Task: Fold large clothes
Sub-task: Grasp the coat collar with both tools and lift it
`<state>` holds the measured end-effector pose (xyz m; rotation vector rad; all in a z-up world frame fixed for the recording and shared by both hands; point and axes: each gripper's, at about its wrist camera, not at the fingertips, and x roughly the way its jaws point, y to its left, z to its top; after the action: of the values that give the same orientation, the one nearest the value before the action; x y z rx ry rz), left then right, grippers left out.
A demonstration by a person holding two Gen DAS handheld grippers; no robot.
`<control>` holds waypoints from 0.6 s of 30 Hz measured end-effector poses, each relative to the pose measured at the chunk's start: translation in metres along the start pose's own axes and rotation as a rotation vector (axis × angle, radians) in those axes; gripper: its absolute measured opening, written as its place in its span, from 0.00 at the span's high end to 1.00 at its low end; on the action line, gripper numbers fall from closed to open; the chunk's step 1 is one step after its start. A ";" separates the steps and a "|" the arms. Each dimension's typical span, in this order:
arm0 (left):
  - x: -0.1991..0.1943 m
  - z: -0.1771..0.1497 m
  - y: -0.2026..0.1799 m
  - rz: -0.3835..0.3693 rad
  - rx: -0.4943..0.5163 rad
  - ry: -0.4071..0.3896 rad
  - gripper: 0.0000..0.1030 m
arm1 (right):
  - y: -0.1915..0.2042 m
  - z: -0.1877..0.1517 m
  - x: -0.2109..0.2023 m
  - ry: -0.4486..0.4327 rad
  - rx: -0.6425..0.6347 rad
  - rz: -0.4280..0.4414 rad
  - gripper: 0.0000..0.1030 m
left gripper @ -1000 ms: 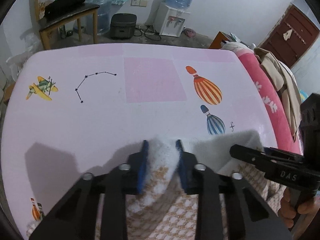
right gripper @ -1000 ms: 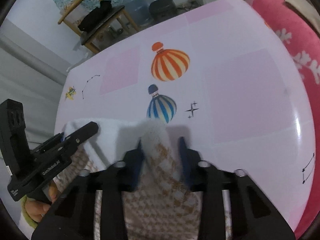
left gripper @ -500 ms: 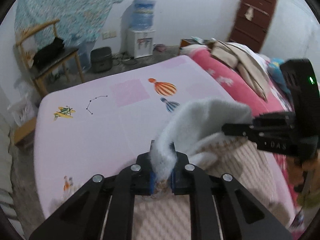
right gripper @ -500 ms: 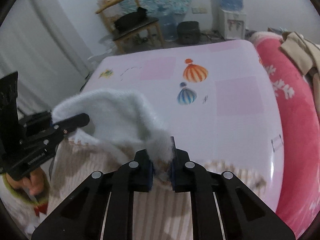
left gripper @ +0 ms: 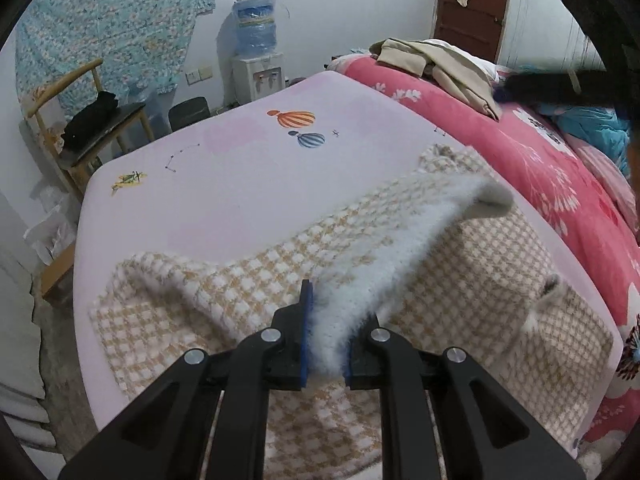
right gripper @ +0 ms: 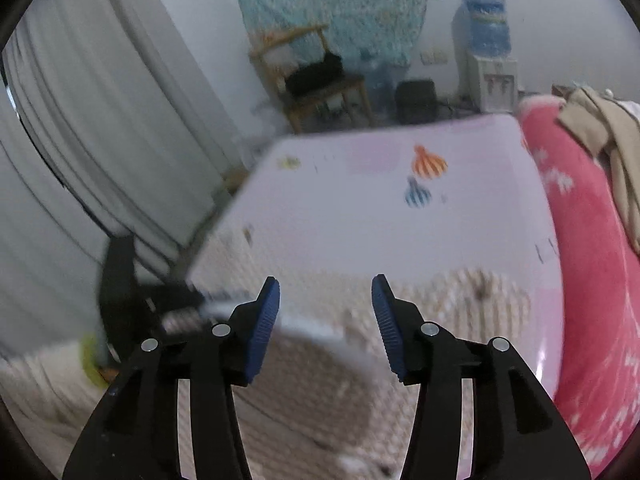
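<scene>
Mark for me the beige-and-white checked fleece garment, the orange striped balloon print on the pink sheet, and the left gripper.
Beige-and-white checked fleece garment (left gripper: 500,256): left wrist view, on its flat checked outer side.
Orange striped balloon print (left gripper: 296,118): left wrist view, on the balloon's body.
Left gripper (left gripper: 326,330): left wrist view, midway between its fingertips, shut on the garment's white lining.

You're over a bed with a pale pink sheet (left gripper: 224,208) printed with balloons. A tan-and-white checked garment (left gripper: 460,264) lies across its near part. A red flowered quilt (left gripper: 532,160) lies along its right side, beige clothes (left gripper: 436,60) on top.
</scene>
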<state>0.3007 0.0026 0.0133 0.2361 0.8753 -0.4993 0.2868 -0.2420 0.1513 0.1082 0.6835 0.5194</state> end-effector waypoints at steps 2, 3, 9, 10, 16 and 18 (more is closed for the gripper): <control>0.001 0.000 0.001 -0.006 -0.012 0.006 0.88 | -0.001 0.014 0.020 0.010 0.027 0.040 0.55; 0.000 -0.001 0.003 -0.014 -0.026 0.013 0.86 | -0.005 0.017 0.033 0.035 0.052 0.054 0.55; -0.029 -0.025 0.018 -0.074 -0.079 0.010 0.81 | -0.018 -0.028 0.114 0.267 0.157 0.089 0.72; -0.037 -0.032 0.022 -0.087 -0.082 0.007 0.81 | -0.018 -0.040 0.115 0.278 0.147 0.083 0.72; -0.072 -0.038 0.043 -0.118 -0.140 -0.088 0.81 | -0.026 -0.077 0.114 0.273 0.156 0.098 0.72; -0.071 -0.026 0.045 -0.126 -0.165 -0.117 0.81 | -0.022 -0.076 0.118 0.264 0.154 0.082 0.72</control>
<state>0.2679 0.0739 0.0520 0.0009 0.8151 -0.5495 0.3255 -0.2087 0.0182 0.2157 0.9807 0.5650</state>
